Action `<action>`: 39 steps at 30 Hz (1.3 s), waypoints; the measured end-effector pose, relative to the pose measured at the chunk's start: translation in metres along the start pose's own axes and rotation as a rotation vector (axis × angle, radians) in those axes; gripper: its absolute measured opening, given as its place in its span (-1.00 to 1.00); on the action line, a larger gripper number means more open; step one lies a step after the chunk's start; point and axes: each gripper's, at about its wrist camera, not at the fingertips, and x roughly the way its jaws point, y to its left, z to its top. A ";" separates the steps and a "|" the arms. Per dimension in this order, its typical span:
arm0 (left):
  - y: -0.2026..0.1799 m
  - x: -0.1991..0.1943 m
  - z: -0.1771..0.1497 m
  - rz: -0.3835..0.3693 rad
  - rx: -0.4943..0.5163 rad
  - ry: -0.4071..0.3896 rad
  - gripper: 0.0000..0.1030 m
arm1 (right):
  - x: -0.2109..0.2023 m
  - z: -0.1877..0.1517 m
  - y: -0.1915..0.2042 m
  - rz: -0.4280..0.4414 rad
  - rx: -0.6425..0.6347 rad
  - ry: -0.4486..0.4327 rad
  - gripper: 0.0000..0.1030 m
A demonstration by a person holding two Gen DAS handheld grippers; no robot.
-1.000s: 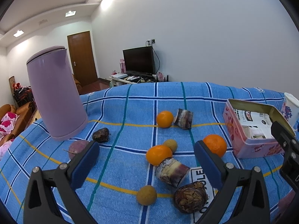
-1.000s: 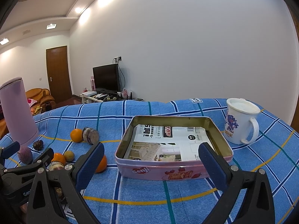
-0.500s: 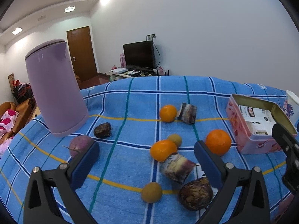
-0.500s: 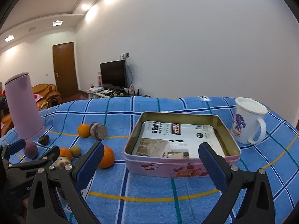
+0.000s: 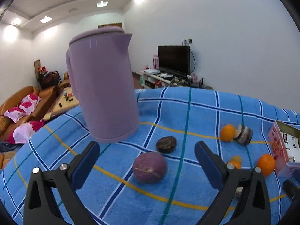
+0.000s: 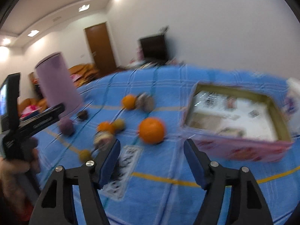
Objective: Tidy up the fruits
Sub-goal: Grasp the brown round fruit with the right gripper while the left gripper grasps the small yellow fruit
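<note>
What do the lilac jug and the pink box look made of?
Lilac jug: probably plastic, smooth satin surface with a soft sheen and a moulded spout and handle. Pink box: likely printed tin, since its inner walls look dull gold and metallic, though the picture is blurred.

- Lilac kettle (image 5: 105,86) upright on the blue checked tablecloth (image 5: 187,112), lid closed, handle toward the left.
- Black television (image 5: 173,60) dark, on a low white stand (image 5: 161,78) cluttered with small items, against the far wall.
- Orange sofa (image 5: 22,101) at far left, strewn with pink-and-white cushions.
- Brown wooden door (image 6: 100,46) shut, in the back wall.
- Ceiling spotlights lit.
</note>
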 end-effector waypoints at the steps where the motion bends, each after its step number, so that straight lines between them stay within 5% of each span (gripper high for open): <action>1: -0.001 0.001 0.000 -0.012 0.011 0.008 0.99 | 0.006 -0.001 0.003 0.049 0.004 0.028 0.38; 5: -0.017 -0.004 -0.004 -0.072 0.105 0.011 0.97 | 0.019 -0.007 0.035 0.192 -0.055 0.122 0.38; 10: -0.033 -0.009 -0.011 -0.102 0.204 0.004 0.96 | 0.039 -0.016 0.065 0.141 -0.194 0.246 0.38; 14: -0.037 -0.005 -0.014 -0.117 0.214 0.036 0.96 | 0.047 -0.018 0.073 0.104 -0.246 0.297 0.13; 16: -0.038 -0.004 -0.015 -0.122 0.215 0.043 0.96 | 0.045 -0.020 0.079 0.072 -0.278 0.291 -0.09; 22: -0.040 -0.008 -0.023 -0.145 0.199 0.064 0.96 | 0.036 -0.015 0.050 0.086 -0.171 0.254 -0.11; 30: -0.051 -0.030 -0.035 -0.138 0.265 0.052 0.94 | 0.011 -0.001 0.012 0.011 -0.057 0.085 -0.11; 36: -0.041 -0.035 -0.048 -0.218 0.297 0.128 0.76 | 0.002 0.007 -0.001 -0.023 -0.042 0.026 -0.11; 39: -0.041 -0.030 -0.053 -0.264 0.299 0.173 0.48 | -0.001 0.009 0.001 -0.018 -0.042 0.015 -0.11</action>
